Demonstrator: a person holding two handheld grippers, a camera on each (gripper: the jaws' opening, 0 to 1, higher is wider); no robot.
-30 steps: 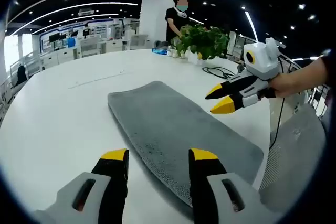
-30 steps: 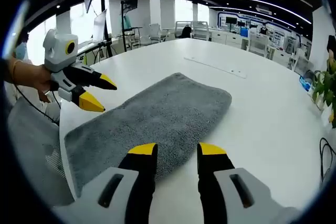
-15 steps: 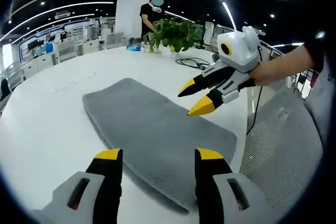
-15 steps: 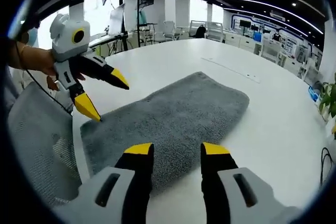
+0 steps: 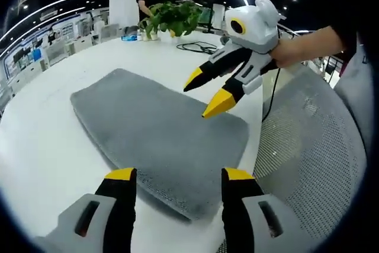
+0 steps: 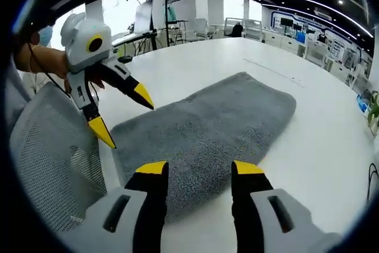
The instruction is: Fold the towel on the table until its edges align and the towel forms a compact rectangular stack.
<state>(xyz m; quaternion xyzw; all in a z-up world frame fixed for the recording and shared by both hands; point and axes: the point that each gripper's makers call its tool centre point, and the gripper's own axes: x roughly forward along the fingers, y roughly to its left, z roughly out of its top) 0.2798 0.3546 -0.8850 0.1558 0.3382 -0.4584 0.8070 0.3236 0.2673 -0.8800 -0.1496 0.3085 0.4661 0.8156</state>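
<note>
The gray towel (image 5: 157, 140) is lying flat on the white counter (image 5: 41, 146), long axis running toward 11 o'clock from the open, empty left tongs (image 5: 172, 177), while the right tongs (image 6: 192, 170), likewise gaping, are nearing its short end.

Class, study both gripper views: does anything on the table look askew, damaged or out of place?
Nothing stands out. The grey towel lies flat and unfolded on the white table, with both the left gripper and the right gripper open near its near corners.
</note>
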